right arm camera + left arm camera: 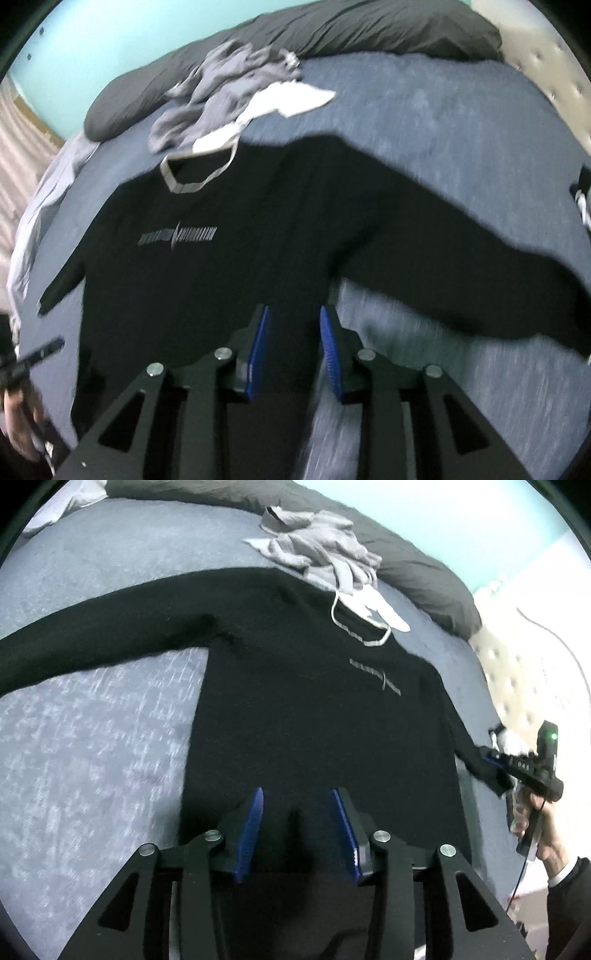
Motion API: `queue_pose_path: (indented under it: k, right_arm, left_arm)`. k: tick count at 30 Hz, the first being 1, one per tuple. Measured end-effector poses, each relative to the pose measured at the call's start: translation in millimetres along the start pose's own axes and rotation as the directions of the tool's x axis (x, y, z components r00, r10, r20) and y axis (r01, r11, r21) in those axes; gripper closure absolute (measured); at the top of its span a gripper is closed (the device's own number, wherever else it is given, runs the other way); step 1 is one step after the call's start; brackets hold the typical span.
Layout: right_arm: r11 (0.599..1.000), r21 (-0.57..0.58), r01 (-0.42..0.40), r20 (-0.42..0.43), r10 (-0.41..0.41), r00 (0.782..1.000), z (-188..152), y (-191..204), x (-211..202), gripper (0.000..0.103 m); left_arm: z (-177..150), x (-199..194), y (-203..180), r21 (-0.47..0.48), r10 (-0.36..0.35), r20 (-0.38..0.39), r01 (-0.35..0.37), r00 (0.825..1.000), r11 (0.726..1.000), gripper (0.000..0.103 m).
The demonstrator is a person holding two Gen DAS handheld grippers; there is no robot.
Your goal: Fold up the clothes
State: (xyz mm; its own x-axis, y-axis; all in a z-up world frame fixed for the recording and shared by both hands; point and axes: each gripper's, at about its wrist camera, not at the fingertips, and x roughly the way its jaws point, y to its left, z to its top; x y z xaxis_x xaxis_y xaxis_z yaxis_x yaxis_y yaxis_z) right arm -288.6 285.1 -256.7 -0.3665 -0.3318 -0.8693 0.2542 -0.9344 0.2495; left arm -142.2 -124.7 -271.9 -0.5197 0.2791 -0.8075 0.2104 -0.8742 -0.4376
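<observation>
bed (461,122): blue cover | black sweatshirt (229,266) flat | grey clothes (221,85) | dark pillow (369,29)

A home bedroom: a bed (461,122) with a blue cover, dark pillows (332,33) along its far edge, a padded headboard (517,672).

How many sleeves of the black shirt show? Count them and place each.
2. One sleeve stretches across the bedspread; the other sleeve lies short beside the body. Cuffs partly out of frame.

Shirt (221,266) flat on the bed (461,129), crumpled clothes (221,85) behind its collar, pillow (369,29) beyond.
</observation>
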Motion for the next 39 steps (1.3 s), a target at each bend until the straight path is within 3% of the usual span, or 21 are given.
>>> queue_pose_path:
  k: [3, 10, 17, 28, 39]
  right_arm:
    - [0.999, -0.006, -0.035, -0.054, 0.035, 0.998, -37.0, 6.8, -8.0, 0.065]
    - [0.999, 0.023, -0.048, -0.158, 0.051, 0.986, -114.9, 9.6, -21.2, 0.063]
    - [0.997, 0.015, -0.069, -0.200, 0.071, 0.977, -162.2, 19.6, -48.6, 0.063]
    - [0.995, -0.071, -0.067, -0.274, 0.045, 0.961, -216.0, 50.1, -58.9, 0.060]
    - [0.997, -0.021, -0.077, -0.296, 0.067, 0.953, -228.5, 65.6, -47.2, 0.060]
  left_arm:
    - [-12.6, -15.0, 9.4, 0.023, 0.038, -0.041, -0.038, 0.998, 0.999, 0.058]
    - [-49.2, -34.3, 33.9, 0.037, 0.075, -0.140, -0.071, 0.987, 0.997, 0.058]
    - [-87.1, -38.1, 45.4, 0.039, 0.083, -0.228, -0.076, 0.970, 0.996, 0.058]
    - [-117.6, -34.3, 43.3, 0.044, 0.074, -0.290, -0.063, 0.954, 0.997, 0.058]
    - [-125.4, -36.1, 38.0, 0.035, 0.061, -0.282, -0.053, 0.957, 0.998, 0.058]
